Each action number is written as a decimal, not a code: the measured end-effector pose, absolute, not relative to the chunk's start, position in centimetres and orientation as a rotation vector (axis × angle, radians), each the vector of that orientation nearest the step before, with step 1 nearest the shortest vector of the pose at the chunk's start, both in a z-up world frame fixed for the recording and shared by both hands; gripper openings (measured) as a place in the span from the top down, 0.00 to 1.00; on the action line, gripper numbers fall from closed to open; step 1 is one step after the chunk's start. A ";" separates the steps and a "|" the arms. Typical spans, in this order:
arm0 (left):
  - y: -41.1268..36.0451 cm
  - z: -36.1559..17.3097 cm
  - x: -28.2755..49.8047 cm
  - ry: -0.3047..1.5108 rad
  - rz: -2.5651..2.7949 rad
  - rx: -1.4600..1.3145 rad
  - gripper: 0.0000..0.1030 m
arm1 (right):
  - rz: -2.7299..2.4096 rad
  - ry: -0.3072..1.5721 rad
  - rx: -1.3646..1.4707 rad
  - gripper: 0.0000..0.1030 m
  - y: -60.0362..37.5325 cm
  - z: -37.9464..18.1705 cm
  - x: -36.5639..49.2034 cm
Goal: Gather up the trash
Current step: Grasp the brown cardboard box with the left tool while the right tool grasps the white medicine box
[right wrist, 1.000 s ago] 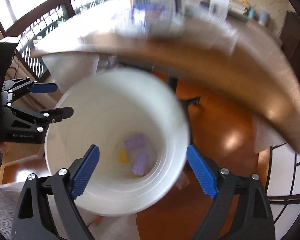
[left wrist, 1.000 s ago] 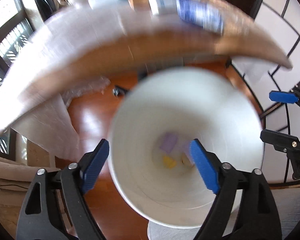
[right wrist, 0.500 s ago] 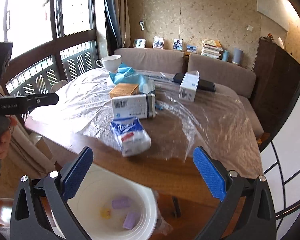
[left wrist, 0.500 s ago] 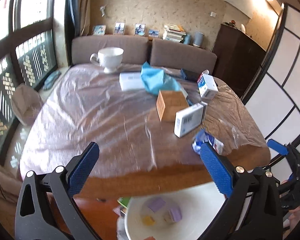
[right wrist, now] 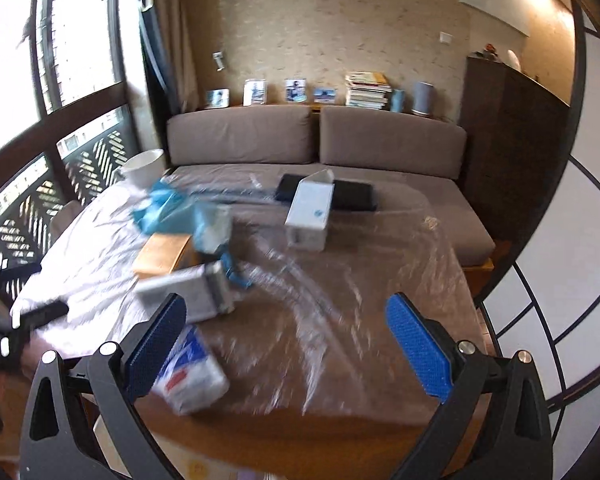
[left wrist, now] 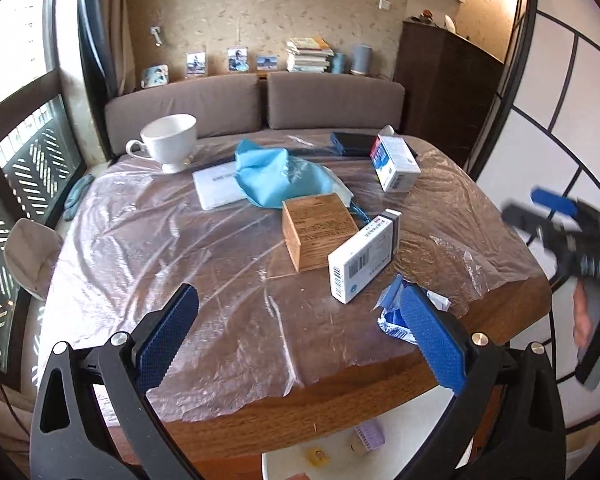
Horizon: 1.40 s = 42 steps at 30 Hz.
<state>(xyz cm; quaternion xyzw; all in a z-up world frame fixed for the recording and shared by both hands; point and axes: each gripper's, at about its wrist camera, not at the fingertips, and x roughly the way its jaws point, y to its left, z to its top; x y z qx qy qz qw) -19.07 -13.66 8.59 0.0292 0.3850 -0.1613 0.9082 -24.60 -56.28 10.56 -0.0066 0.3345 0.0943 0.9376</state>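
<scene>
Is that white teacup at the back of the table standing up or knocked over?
Standing up. The teacup rests on its foot, mouth upward, handle out to the side.

Daylight from left windows (left wrist: pixel 16 92), glare on plastic sheet (left wrist: pixel 204 248), right view motion-blurred, fisheye-curved dark edges

Room behind a plastic-covered table (left wrist: pixel 512 320).
A white teacup (left wrist: pixel 170 140) stood at the far left corner; brown sofa (left wrist: pixel 256 104), photos (left wrist: pixel 238 59) and stacked books (left wrist: pixel 308 54) lay beyond.
</scene>
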 end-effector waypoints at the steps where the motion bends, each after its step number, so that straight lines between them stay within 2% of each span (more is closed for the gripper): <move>1: -13.9 8.3 -18.8 0.804 -0.342 0.068 0.01 | 0.194 0.688 -0.003 0.04 -56.3 10.5 -24.0; 7: -14.9 6.8 -17.3 0.845 -0.377 0.111 0.01 | 0.195 0.732 0.011 0.04 -55.3 9.6 -20.2; 13: -13.4 6.2 -13.9 0.890 -0.348 0.037 0.01 | 0.339 0.768 -0.004 0.04 -53.0 8.1 -20.1; 19: -10.8 5.9 -11.5 0.924 -0.339 -0.050 0.01 | 0.475 0.768 -0.180 0.04 -48.4 6.0 -21.3; 31: -10.3 6.5 -10.2 0.921 -0.372 -0.084 0.01 | 0.494 0.854 -0.278 0.04 -44.8 2.8 -18.3; 42: -15.1 4.4 -8.7 0.957 -0.401 -0.017 0.01 | 0.353 0.886 -0.165 0.05 -51.3 2.3 -16.2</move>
